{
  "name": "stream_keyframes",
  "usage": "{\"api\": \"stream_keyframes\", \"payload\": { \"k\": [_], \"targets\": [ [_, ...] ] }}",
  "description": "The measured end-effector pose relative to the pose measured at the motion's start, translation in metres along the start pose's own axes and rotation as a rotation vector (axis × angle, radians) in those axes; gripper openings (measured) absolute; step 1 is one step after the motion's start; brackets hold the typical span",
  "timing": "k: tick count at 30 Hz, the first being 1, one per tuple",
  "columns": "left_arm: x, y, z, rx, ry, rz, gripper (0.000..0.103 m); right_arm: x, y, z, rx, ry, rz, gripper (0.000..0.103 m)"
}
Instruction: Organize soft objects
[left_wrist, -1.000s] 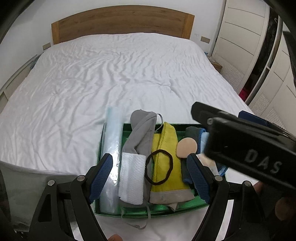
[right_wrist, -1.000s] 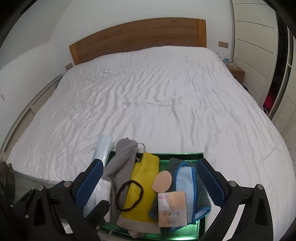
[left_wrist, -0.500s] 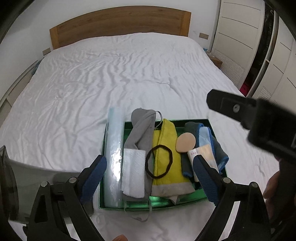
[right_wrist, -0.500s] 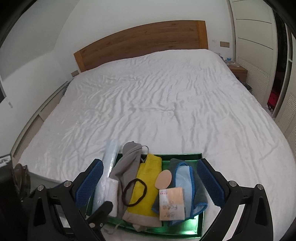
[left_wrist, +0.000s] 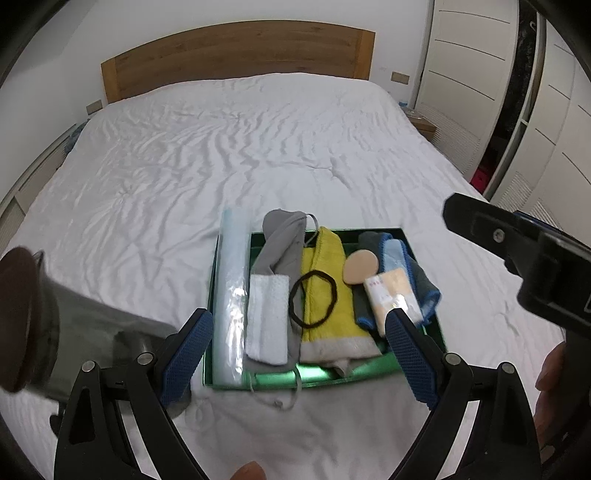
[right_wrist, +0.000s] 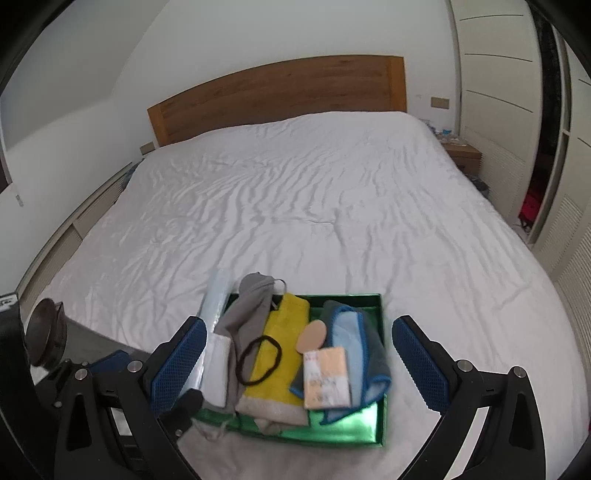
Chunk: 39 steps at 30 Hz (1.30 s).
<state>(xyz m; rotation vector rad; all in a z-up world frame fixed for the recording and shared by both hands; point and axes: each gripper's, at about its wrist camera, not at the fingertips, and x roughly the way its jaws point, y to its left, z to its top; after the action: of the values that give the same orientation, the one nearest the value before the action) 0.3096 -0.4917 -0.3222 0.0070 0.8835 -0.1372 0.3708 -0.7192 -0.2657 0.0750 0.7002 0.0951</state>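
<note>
A green tray (left_wrist: 325, 376) (right_wrist: 343, 435) lies on the near part of the bed. Side by side in it are a clear plastic roll (left_wrist: 231, 291), a grey pouch (left_wrist: 280, 251), a white folded cloth (left_wrist: 267, 317), a yellow cloth (left_wrist: 325, 328) with a black hair tie (left_wrist: 291, 295) on top, a beige puff (left_wrist: 360, 267), a tissue packet (left_wrist: 391, 295) and a blue-edged cloth (left_wrist: 397, 254). My left gripper (left_wrist: 298, 315) hovers open above the tray's near end, holding nothing. My right gripper (right_wrist: 299, 322) is also open and empty, back from the tray.
The white sheet (right_wrist: 295, 206) runs back to a wooden headboard (right_wrist: 277, 92). White wardrobe doors (left_wrist: 480, 74) and a nightstand (right_wrist: 461, 151) stand on the right. A blurred dark round object (left_wrist: 18, 317) sits at the bed's left edge. A person's fingers (left_wrist: 550, 369) show at right.
Both grippers have drawn back and up from the tray, which now looks smaller. The left jaws have widened. The right gripper's body has shifted rightward in the left wrist view.
</note>
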Motion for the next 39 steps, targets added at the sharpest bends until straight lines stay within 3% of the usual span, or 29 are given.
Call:
{"api": "stream_keyframes", "payload": {
  "k": [8,14,19,26,32,39],
  "targets": [
    [-0.050,-0.002,-0.023,0.011,-0.010,-0.065,0.091,-0.091,0.006,-0.034,-0.030,-0.046,-0.060,0.103],
    [-0.098,0.018,-0.046,0.030,-0.016,-0.081,0.091,-0.170,0.047,-0.071,-0.072,-0.050,-0.153,0.103],
    [-0.150,0.053,-0.066,0.063,-0.028,-0.080,0.091,-0.227,0.108,-0.100,-0.063,0.005,-0.228,0.103],
    [-0.248,0.112,-0.082,0.109,-0.046,-0.106,0.091,-0.317,0.206,-0.114,-0.047,0.047,-0.295,0.103],
    [-0.330,0.150,-0.091,0.158,-0.082,-0.139,0.095,-0.407,0.284,-0.113,-0.027,0.020,-0.328,0.103],
    [-0.388,0.184,-0.097,0.183,-0.091,-0.160,0.095,-0.471,0.357,-0.122,-0.094,-0.017,-0.330,0.103]
  ]
}}
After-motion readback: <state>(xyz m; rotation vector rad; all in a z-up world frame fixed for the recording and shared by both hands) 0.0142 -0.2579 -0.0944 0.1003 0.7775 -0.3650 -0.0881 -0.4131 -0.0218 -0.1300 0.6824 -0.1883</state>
